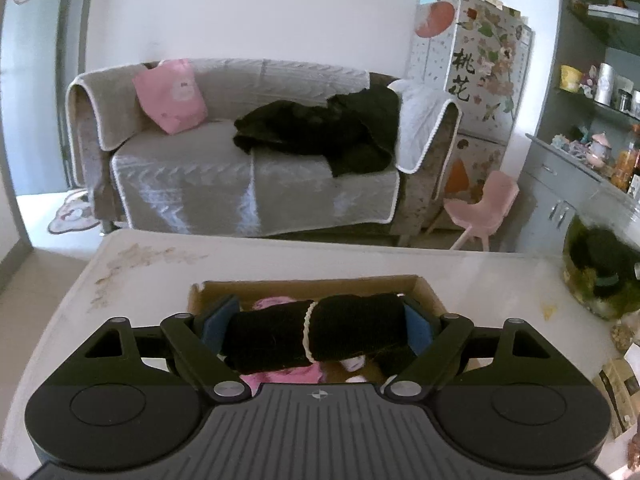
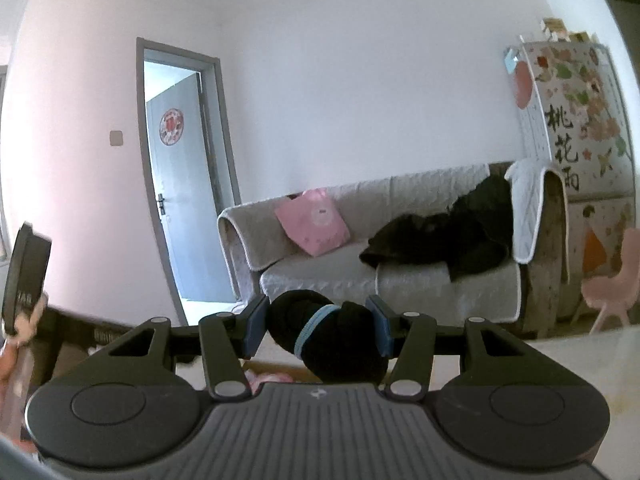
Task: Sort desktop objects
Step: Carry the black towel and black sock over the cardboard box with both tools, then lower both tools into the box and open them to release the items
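Observation:
My left gripper (image 1: 318, 314) is shut on a rolled black sock bundle with a thin white trim (image 1: 320, 332), which lies crosswise between the blue pads (image 1: 218, 322). It hangs just above an open cardboard box (image 1: 312, 285) on the white table (image 1: 240, 260). Pink fabric (image 1: 272, 303) lies inside the box. My right gripper (image 2: 318, 322) is shut on a second rolled black sock bundle, this one with a light-blue band (image 2: 320, 336), held up in front of the room. A bit of pink fabric (image 2: 268, 378) shows below it.
A glass tank with dark greenery (image 1: 600, 276) stands at the table's right edge, with small packets (image 1: 618, 388) nearer. Beyond the table are a grey-covered sofa (image 1: 248, 168), a pink chair (image 1: 484, 208) and shelves (image 1: 592, 92). A hand with a black device (image 2: 24, 280) shows at the left edge.

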`<state>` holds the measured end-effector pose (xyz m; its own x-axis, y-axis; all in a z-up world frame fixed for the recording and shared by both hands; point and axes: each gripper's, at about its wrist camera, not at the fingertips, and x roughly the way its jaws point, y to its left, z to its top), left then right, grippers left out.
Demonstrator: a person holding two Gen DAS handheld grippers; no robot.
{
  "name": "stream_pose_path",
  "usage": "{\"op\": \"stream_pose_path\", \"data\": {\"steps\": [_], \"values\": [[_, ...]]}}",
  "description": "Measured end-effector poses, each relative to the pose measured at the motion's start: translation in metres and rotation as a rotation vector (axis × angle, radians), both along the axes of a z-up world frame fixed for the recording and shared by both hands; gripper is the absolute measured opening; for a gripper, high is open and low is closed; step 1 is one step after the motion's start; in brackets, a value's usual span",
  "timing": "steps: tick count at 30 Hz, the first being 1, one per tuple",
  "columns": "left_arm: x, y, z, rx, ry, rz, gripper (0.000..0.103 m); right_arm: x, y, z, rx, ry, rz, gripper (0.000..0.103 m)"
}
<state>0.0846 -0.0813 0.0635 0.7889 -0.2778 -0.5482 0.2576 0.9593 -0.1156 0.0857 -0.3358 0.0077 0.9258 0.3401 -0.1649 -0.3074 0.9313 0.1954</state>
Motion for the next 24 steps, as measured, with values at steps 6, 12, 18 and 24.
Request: {"op": "stream_pose_path", "data": {"steps": [6, 12, 18, 24], "values": [[0.018, -0.016, -0.013, 0.012, 0.062, -0.009, 0.087, 0.006, -0.004, -0.007, 0.015, 0.0, 0.005, 0.049], [0.016, -0.03, -0.023, 0.06, 0.066, -0.032, 0.087, -0.001, -0.005, -0.014, 0.013, 0.012, 0.016, 0.049], [0.019, -0.043, -0.038, 0.112, 0.089, -0.053, 0.087, 0.005, -0.006, -0.014, 0.017, 0.038, 0.013, 0.049], [0.019, -0.053, -0.05, 0.161, 0.105, -0.059, 0.087, 0.007, -0.004, -0.016, 0.007, 0.056, 0.009, 0.049]]}}
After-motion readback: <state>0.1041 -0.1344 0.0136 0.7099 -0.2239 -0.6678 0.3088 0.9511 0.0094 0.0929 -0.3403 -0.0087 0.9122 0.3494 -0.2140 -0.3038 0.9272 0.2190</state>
